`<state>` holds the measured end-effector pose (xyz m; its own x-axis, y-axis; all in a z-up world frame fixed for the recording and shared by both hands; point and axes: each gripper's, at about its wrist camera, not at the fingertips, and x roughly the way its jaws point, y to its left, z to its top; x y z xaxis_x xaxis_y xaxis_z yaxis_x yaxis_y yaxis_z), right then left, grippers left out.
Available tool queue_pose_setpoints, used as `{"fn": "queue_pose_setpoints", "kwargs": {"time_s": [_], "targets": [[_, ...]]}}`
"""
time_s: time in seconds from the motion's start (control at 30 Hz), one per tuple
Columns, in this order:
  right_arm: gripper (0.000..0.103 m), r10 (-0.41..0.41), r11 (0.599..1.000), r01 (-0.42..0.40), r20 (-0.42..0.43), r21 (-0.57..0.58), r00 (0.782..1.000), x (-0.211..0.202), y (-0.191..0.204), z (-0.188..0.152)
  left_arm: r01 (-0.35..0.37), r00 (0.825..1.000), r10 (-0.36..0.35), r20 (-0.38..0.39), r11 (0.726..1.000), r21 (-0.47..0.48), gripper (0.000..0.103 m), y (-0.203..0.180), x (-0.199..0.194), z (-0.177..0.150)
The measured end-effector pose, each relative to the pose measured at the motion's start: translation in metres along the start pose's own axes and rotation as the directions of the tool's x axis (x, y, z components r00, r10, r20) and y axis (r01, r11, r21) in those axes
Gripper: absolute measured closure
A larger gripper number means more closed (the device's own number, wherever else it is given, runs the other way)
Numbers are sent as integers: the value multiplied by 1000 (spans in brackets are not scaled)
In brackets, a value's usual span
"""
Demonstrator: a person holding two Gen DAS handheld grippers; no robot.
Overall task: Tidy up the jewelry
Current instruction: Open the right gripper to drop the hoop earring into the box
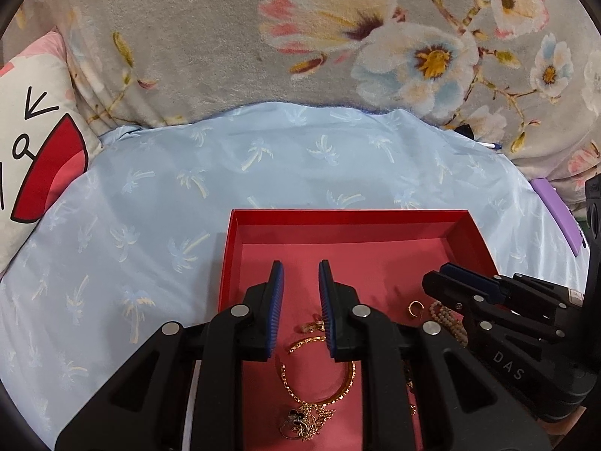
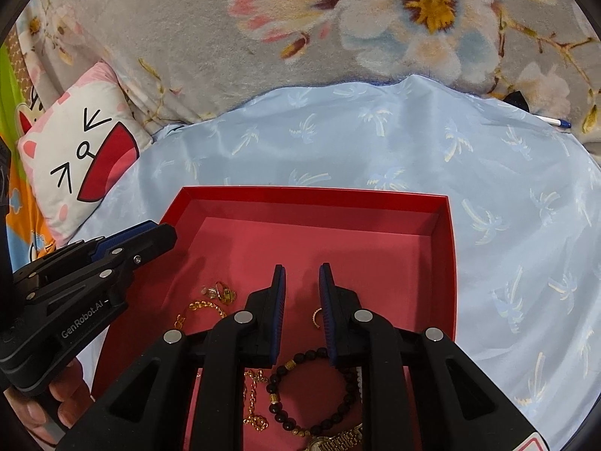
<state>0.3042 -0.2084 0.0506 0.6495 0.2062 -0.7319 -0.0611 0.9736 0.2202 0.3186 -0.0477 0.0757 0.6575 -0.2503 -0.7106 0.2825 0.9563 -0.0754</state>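
Several pieces of jewelry lie loose at the near end of the red box [image 1: 349, 216], none sorted into groups yet, so by my reading the organizing has barely begun. Nearest in the right wrist view are a metal-link gold watch [image 2: 338, 441] and a black bead bracelet [image 2: 311, 391] of round matte beads with a few gold spacers. In the left wrist view a tangled gold chain [image 1: 306, 423] lies by a thin gold bangle [image 1: 319, 383], with small rings [image 1: 311, 326] and a pale bead strand [image 1: 447, 317] beyond. The left gripper [image 1: 300, 268] and the right gripper [image 2: 301, 270] both hover over the box with ribbed blue pads apart, holding nothing. The far half of the box's pink floor is bare. Past it lies glossy blue palm-print fabric [image 1: 263, 158], then a plush floral blanket [image 1: 188, 37].
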Motion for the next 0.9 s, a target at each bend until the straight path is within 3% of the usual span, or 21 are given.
{"fn": "queue_pose_setpoints", "kwargs": {"time_s": [0.4,0.6,0.9], "targets": [[85,13,1000,-13,43,4,999,-43,5,-20,-50,998,48,41,998,37,85,-4,-44,-21],[76,17,1000,-15,87,-24,996,-83,21,-52,-94,994,90,66,993,68,85,-14,-77,-47],[75,16,998,-8,118,-65,993,-125,46,-107,-98,993,92,71,991,96,84,-31,-118,-85]]}}
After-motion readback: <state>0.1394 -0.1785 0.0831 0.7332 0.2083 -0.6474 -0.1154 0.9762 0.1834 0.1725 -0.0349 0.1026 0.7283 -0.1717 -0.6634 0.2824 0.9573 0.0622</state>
